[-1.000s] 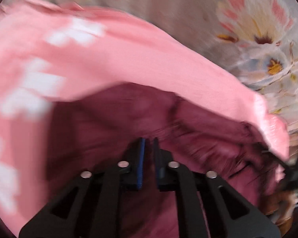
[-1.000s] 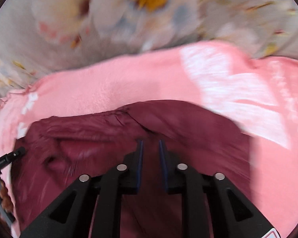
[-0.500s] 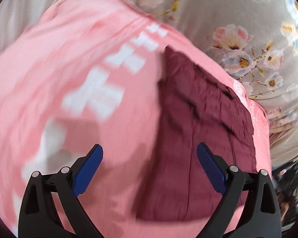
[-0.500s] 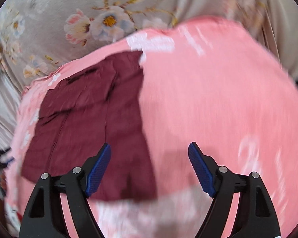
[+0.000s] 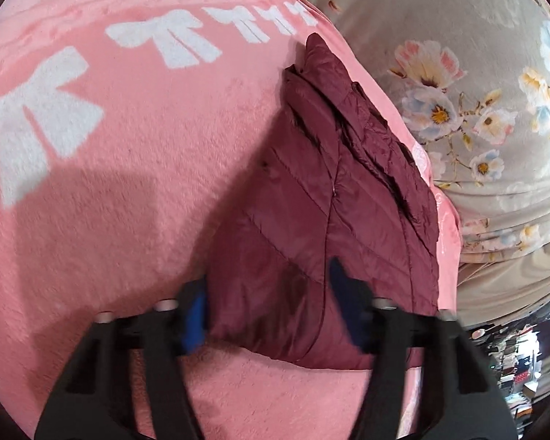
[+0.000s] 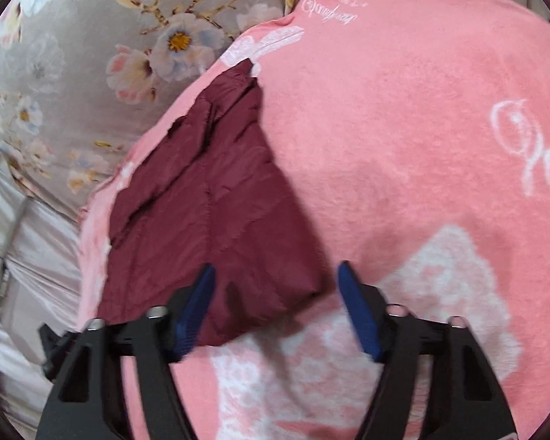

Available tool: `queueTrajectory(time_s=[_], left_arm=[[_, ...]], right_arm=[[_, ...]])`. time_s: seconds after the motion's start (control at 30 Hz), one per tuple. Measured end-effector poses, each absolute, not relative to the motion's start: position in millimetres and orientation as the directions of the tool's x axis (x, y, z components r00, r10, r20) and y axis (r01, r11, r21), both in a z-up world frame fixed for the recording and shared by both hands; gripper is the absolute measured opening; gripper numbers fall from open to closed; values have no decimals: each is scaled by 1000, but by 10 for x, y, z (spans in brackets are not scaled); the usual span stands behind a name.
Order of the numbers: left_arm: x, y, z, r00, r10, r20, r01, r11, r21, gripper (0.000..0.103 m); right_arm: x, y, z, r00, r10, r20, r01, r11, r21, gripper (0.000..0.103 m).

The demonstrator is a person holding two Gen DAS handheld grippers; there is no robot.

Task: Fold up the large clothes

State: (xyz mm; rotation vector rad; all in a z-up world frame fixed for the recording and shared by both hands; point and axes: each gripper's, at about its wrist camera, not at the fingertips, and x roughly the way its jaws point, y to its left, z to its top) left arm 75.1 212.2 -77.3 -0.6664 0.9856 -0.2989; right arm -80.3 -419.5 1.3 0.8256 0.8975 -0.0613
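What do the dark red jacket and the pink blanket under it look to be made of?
Jacket: looks like thin quilted synthetic shell, perhaps nylon or polyester. It has a slight sheen, stitched channels and crisp wrinkles.
Blanket: looks like soft fleece or plush. The surface is matte with a fuzzy nap, and white bow shapes sit in the pile. The exact fibre cannot be told.

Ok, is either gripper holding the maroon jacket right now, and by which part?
Neither. The left gripper and right gripper are open above the folded maroon jacket.
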Motion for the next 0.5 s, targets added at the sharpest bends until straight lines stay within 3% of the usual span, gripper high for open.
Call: queueTrajectory(time_s=[0.03, 0.07, 0.17, 0.5], left_arm=[[736, 2098, -767, 533, -512, -674, -64, 770, -635, 26], [721, 2091, -759, 532, -516, -672, -61, 768, -638, 17], [626, 2104, -623, 554, -532, -640, -26, 757, -653, 7], [-399, 2292, 486, 674, -594, -438, 185, 710, -679, 4]], right_arm=[[-767, -4196, 11, 640, 287, -713, 374, 694, 615, 32], [-747, -4171, 23, 638, 283, -716, 376, 696, 611, 12], [-805, -4085, 174, 672, 265, -692, 344, 715, 608, 5], [-1951, -3780, 1508, 887, 147, -438, 142, 816, 561, 3]])
